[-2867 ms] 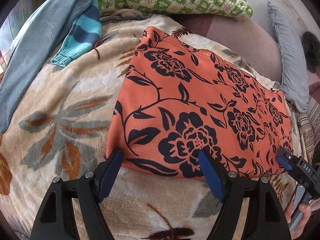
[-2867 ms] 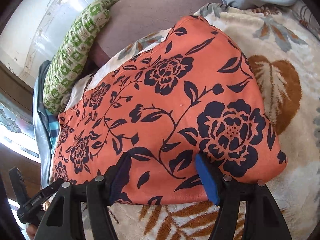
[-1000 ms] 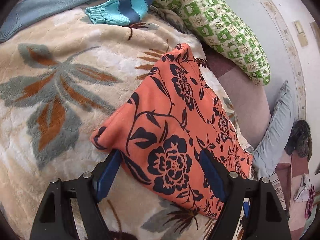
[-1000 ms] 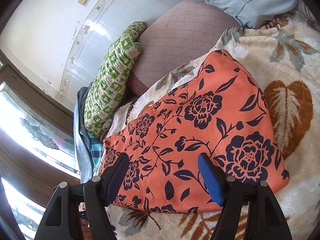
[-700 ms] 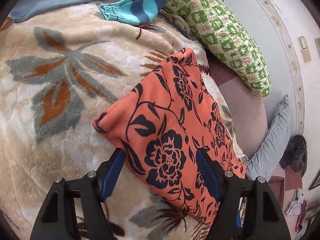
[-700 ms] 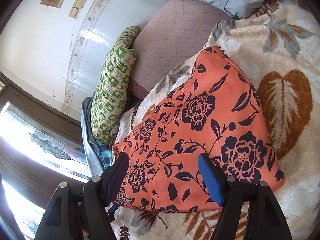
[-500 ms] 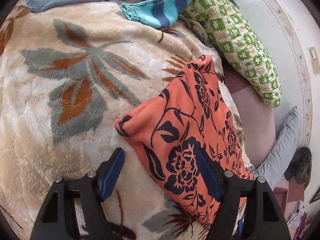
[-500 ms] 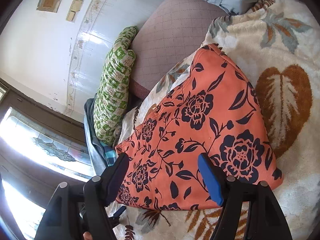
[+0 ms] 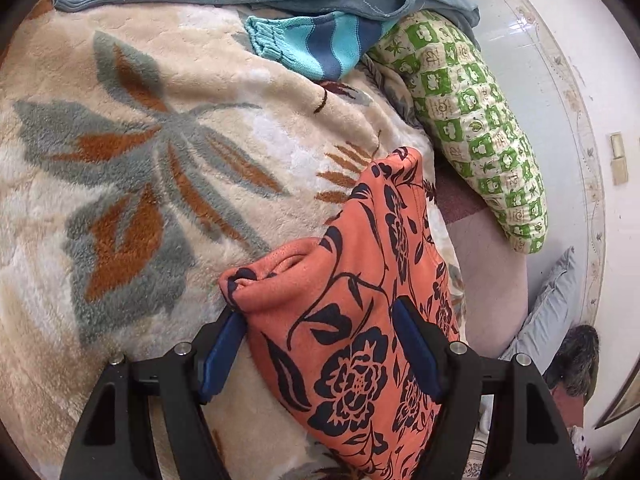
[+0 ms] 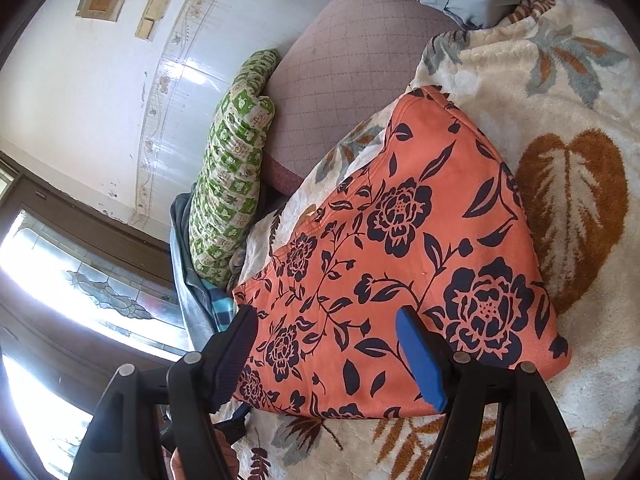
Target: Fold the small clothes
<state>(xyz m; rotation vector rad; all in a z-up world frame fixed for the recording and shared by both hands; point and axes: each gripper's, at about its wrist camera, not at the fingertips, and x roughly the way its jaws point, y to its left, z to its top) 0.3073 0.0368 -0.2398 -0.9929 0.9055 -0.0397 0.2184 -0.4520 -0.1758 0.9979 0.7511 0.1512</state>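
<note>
- Both my grippers stand open. My left gripper [image 9: 320, 344] has the corner of the orange cloth [image 9: 352, 320] between its jaws, but the blue pads [image 9: 222, 354] do not press on it; the left one is just beside the bunched corner, the right one lies over the flat part.
- My right gripper [image 10: 324, 344] hovers over the near edge of the same cloth [image 10: 400, 260]; nothing is pinched there.
- In the right view the cloth lies flat on the blanket [image 10: 560, 80], already folded once I think, with its long axis going away from me toward the brown cushion [image 10: 352, 80].
- In the left view the near left corner is puffed up and open like a small mouth, so the layers are not lying clean there.
- What decides the coming move: this loose corner is straight in front of my left fingers, so the left hand is the nearer one. The right hand is nearer to the other near corner, which lies to the right of its fingers.
- I judge that the next fold goes along the long axis, near edge carried to the far edge.
- Risk: if I close on the puffed corner, I may take only the top layer.
- A striped sleeve [image 9: 316, 48] and a green pillow [image 9: 480, 120] lie well apart at the far side.
</note>
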